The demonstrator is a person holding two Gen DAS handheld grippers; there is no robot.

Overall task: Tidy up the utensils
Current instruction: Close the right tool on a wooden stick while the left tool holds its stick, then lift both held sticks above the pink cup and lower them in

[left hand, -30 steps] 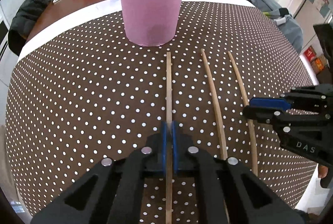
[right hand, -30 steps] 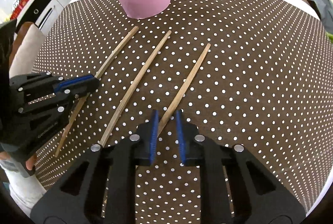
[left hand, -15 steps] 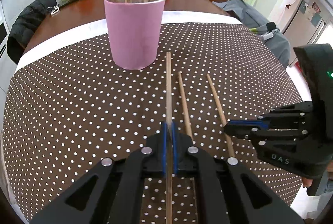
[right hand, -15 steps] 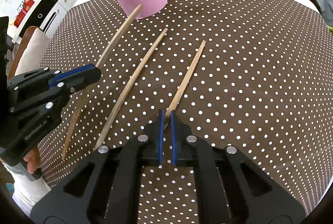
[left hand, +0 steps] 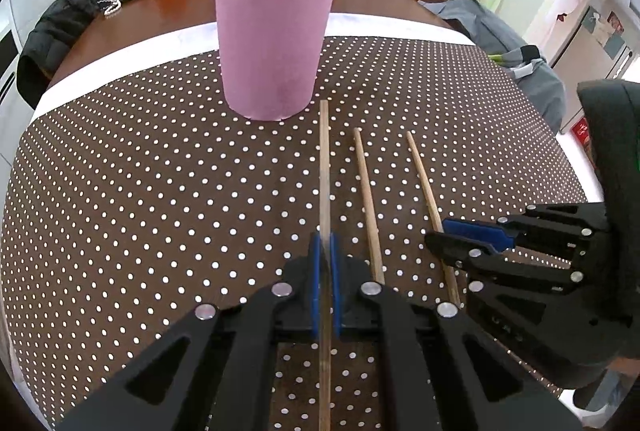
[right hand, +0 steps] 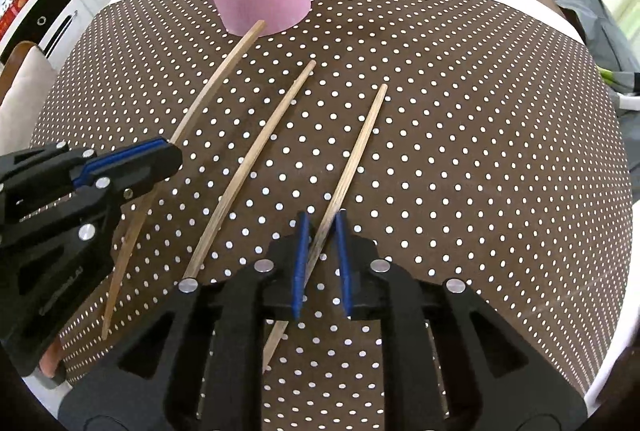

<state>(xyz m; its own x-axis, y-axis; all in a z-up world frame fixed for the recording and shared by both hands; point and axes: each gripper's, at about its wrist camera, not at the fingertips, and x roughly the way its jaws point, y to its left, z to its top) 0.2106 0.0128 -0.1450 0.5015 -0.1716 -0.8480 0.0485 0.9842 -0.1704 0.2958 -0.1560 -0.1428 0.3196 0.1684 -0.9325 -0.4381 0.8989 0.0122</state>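
Left gripper point(left hand: 326, 283) pinching pale wooden chopstick point(left hand: 324, 171), frame centre. Right gripper point(right hand: 322, 263) fingers spread around second chopstick point(right hand: 352, 167). Pink cup point(left hand: 274, 47) top centre.

Matt wooden chopsticks point(left hand: 367, 203), matt pink cup point(left hand: 272, 47), polka-dot cloth tablecloth point(left hand: 140, 191)

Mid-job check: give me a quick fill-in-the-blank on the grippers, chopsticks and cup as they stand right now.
1. The left gripper is shut on one ____.
2. The right gripper is ____, its blue pads either side of a chopstick without clamping it.
3. The pink cup stands on the ____-patterned tablecloth.
4. Between the two grippers, ____ chopstick lies untouched.

Missing words: chopstick; open; dotted; one
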